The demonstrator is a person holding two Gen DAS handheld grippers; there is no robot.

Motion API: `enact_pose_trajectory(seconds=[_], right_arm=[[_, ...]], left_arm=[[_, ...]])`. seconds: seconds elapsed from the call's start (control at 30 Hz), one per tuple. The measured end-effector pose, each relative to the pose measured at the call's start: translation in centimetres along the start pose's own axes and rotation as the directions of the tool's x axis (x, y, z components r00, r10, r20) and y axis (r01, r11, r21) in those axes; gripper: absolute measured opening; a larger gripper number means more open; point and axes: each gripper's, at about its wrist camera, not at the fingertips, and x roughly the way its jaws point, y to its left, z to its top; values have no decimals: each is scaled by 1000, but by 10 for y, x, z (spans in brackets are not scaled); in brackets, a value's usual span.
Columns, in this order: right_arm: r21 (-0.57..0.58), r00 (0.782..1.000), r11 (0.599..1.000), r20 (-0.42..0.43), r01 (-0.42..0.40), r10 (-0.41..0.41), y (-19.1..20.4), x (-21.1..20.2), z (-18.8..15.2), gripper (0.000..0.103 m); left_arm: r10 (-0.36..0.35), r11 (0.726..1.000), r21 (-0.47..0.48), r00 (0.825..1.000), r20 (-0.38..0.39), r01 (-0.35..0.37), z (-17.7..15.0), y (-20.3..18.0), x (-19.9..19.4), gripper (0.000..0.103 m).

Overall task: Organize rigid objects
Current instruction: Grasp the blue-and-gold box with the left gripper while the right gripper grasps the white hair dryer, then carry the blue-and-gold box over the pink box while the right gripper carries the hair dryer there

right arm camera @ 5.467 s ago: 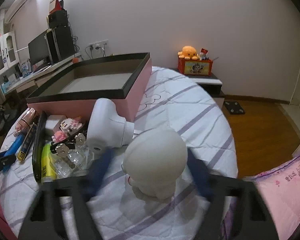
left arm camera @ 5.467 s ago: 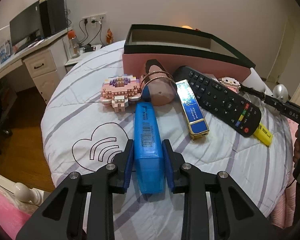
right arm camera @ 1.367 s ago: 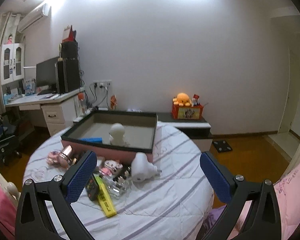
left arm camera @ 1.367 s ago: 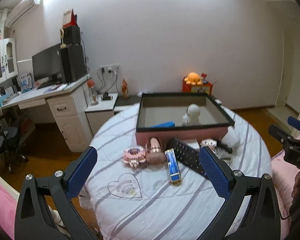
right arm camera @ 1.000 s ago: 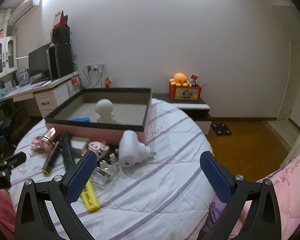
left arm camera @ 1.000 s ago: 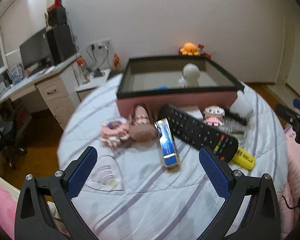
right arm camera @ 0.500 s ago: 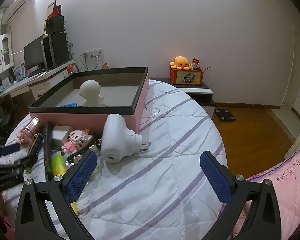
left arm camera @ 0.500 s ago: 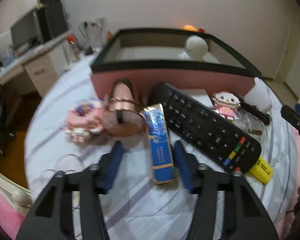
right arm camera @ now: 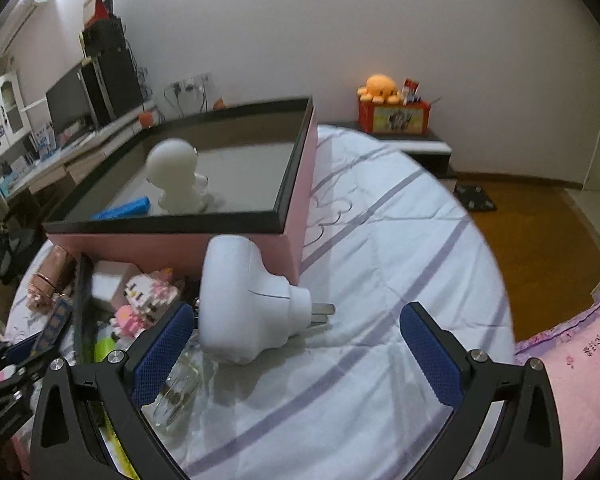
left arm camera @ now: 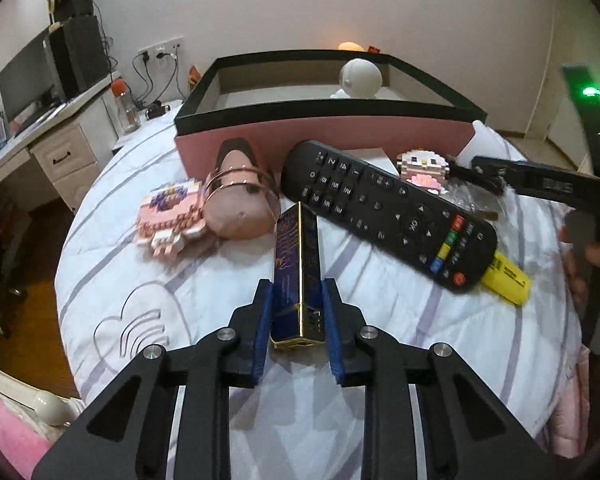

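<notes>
**Gripping the blue-and-gold box on the bed**

Looking across the striped bedspread (left arm camera: 400, 320), we see the pink storage box (left arm camera: 324, 136) holding a white figurine (right arm camera: 176, 176) and a blue bar (right arm camera: 122, 209). Before it lie the black remote (left arm camera: 388, 208) and white plug adapter (right arm camera: 244, 300). Our left gripper (left arm camera: 297, 312) has just closed its jaws on the blue-and-gold box (left arm camera: 298, 264), pads pressing both sides. Our right gripper (right arm camera: 296, 344) stands wide open, with the adapter just beside its left pad.
</notes>
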Motion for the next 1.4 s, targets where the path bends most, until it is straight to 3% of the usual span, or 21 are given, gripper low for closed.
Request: enact_pose_trajectory(seconds=[0.13,0.2,0.23,0.5,0.57,0.6,1.0,1.2,1.4], right_arm=[[14,997,998,-45,-54,55,-1,12,4,103],[21,997,998,-41,-60,61,-3,14,6,89],[17,996,997,-46,-75,76,-3,15,6,74],[-13,996,997,-45,-76,75,1,6,-5,74],[-14,997,998,-42,-60,59,-1,1,-7,74],[-20,998,999,-40,-45,45,-2,-3,-10,74],[-11,999,999,6,-52,52,-8,-33,-24,74],[-14,995,996,55,-86,87,-1,-54,-22,74],[-44,983,994,150,-103,108,16,-88,-20,74]], left_arm=[[-14,999,-35,1000,-1,14,-4,8,-1,27],[-10,999,-34,1000,-3,10,-3,8,1,27],[-12,999,-37,1000,-4,12,-3,8,2,27],[-31,999,-44,999,15,32,-1,8,8,32],[-19,1000,-23,999,26,20,-1,4,9,30],[-12,1000,-20,999,31,13,-1,4,8,23],[-93,994,-48,995,45,95,-2,10,-12,23],[-76,997,-24,993,89,79,0,10,-32,23],[-43,999,-22,982,185,48,11,11,-68,23]])
